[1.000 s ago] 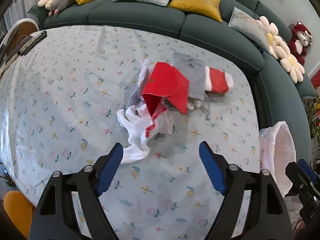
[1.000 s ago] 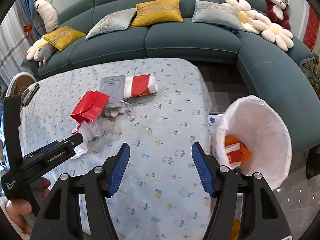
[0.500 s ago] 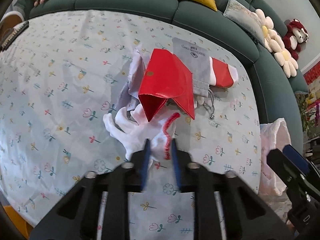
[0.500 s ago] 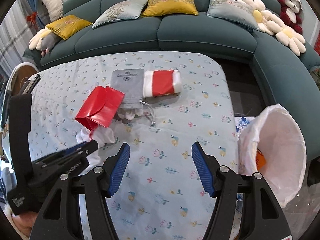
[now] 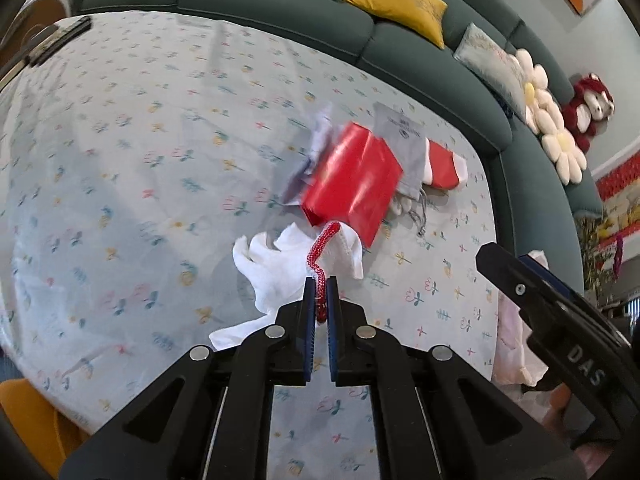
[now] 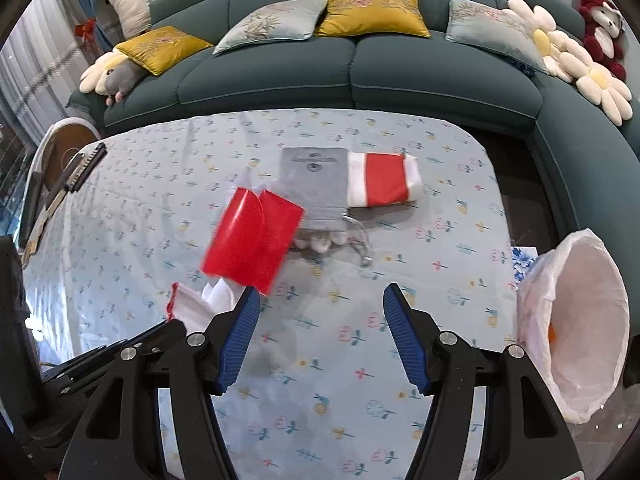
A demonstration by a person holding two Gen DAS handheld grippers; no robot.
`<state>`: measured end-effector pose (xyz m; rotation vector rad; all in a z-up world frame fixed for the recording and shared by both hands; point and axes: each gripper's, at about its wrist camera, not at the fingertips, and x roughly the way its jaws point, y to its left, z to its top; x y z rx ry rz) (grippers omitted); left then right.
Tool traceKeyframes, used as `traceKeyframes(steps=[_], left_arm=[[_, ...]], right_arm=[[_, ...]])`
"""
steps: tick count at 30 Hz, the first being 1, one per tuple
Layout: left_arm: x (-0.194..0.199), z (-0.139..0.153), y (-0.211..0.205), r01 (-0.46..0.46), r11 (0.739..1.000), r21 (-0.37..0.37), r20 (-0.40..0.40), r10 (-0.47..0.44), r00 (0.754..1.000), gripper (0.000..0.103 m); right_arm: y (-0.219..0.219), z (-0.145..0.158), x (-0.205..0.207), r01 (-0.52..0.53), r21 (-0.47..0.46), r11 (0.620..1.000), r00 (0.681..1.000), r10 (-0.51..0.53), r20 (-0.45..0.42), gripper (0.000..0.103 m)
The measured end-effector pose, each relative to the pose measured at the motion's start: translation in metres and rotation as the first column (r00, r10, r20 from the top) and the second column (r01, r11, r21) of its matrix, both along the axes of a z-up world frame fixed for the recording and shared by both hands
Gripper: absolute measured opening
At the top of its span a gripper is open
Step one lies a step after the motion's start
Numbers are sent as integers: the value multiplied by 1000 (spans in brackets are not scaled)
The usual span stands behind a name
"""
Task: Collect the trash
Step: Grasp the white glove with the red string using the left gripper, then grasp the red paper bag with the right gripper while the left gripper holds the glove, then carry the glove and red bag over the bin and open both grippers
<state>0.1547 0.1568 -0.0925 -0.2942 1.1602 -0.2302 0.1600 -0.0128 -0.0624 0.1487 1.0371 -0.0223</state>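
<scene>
Bin with white plastic liner (image 6: 576, 320) to the right of the right tongs (image 6: 320, 300), mouth tipped toward the table; small orange item visible deep inside, otherwise not discernible; same liner (image 5: 516, 344) at the right margin of the left wrist view, behind the black body of the right tongs (image 5: 560, 320).

Red paper gift bag (image 5: 352, 188): glossy, flat-sided, rectangular, blurred and tilted, above and just beyond the left tongs (image 5: 320, 292); red braided cord handle (image 5: 320, 256) running from the bag down between the blue ribbed pads; jaws just closed, clenched on that cord. White cloth glove (image 5: 276, 268), soft and crumpled, with red stitched cuff edge, directly ahead of and partly under the left tongs. Grey fabric drawstring pouch (image 6: 314, 176) with printed emblem, farther ahead; red and white striped fabric roll (image 6: 384, 180) touching its right side.

Right tongs released, jaws standing wide with nothing between them, over bare flowered tablecloth (image 6: 360, 340); red paper gift bag (image 6: 252, 236) ahead and to the left of the left pad; left tongs (image 6: 172, 322) at lower left.

Teal curved sofa (image 6: 360, 76) beyond the table, with yellow and grey cushions.
</scene>
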Motion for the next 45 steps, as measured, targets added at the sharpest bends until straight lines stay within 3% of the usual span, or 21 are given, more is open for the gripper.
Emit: traceKeyframes(steps=[6,14,25,28,33,45], left_arm=[[-5,11,33,-54,998,17,21,54,998,5],[9,12,70,-128,992,5,25,127,992,5],[44,-3,65,-93,996,8,23,93,995,5],[47,-7,62,-91,996,2,16,91,996,5],[46,-8,54,-84,996,7,6,84,996,5],[12,30,-9,14,1000,27,65,-15,998,5]], right_arm=[[21,1,8,-22,22,1000,1000,22,-3,62],[49,-28,33,-31,47,998,997,34,-64,66],[64,-80,69,15,31,999,987,-10,-159,66],[64,-93,70,22,35,999,981,-15,-194,41],[54,-91,62,38,78,996,981,-22,-191,19],[8,-17,1,26,106,994,999,-21,-50,16]])
